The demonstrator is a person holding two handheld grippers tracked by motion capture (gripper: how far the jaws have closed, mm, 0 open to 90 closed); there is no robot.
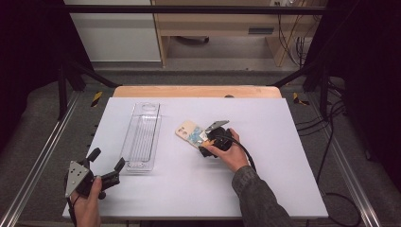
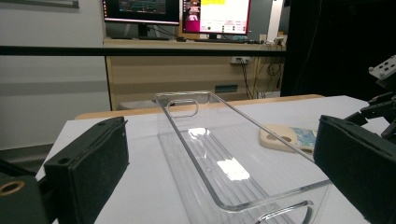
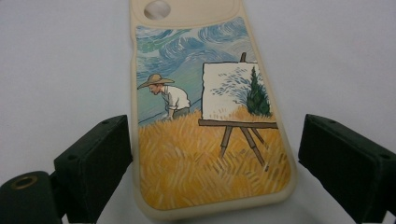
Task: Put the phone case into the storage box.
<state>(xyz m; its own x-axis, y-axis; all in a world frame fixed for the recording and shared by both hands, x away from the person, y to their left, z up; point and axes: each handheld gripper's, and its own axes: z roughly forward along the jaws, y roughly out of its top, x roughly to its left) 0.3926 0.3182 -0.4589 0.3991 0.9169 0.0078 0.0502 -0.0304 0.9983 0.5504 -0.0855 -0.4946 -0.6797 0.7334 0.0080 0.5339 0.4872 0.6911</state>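
A cream phone case (image 1: pixel 188 131) with a painted field, a man in a straw hat and an easel lies flat on the white table, right of centre. My right gripper (image 1: pixel 204 142) is lowered over its near end. In the right gripper view the case (image 3: pixel 210 154) lies between the two black jaws, which stand wide at either side of it, so the right gripper (image 3: pixel 215 126) is open. A clear plastic tray (image 1: pixel 141 137) lies empty left of the case. At the near left corner my left gripper (image 1: pixel 108 158) is open and points at the tray (image 2: pixel 219 163).
The white table top (image 1: pixel 283 165) has free room at the right and front. A wooden desk (image 1: pixel 217 23) stands beyond the far edge, with monitors (image 2: pixel 177 11) on it. Black frame bars run at both sides, and cables (image 1: pixel 331 142) trail at the right.
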